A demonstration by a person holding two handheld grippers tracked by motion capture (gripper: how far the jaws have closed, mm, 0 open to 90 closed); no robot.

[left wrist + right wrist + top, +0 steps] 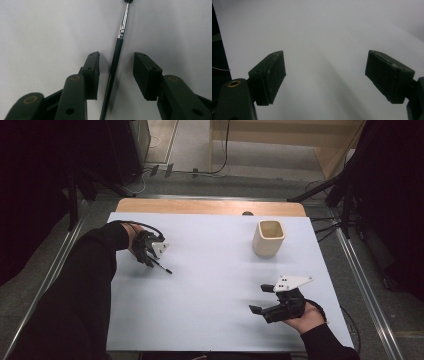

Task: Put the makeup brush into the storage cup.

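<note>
A thin black paintbrush (162, 266) with a metal ferrule lies flat on the white table sheet (215, 320) at the left. My left gripper (149, 263) is down over its handle. In the left gripper view the brush (124, 22) runs between the two jaws of the left gripper (116, 55), with a gap on either side of the handle, so the pads are not pressing on it. At the right front my right gripper (257, 298) rests above the sheet, and the right gripper (325, 53) stands wide open with bare sheet between its jaws.
A cream square cup (268, 238) stands upright at the back right of the sheet. A strip of wooden tabletop (210, 206) shows behind the sheet. Dark stands and cables surround the table on the floor.
</note>
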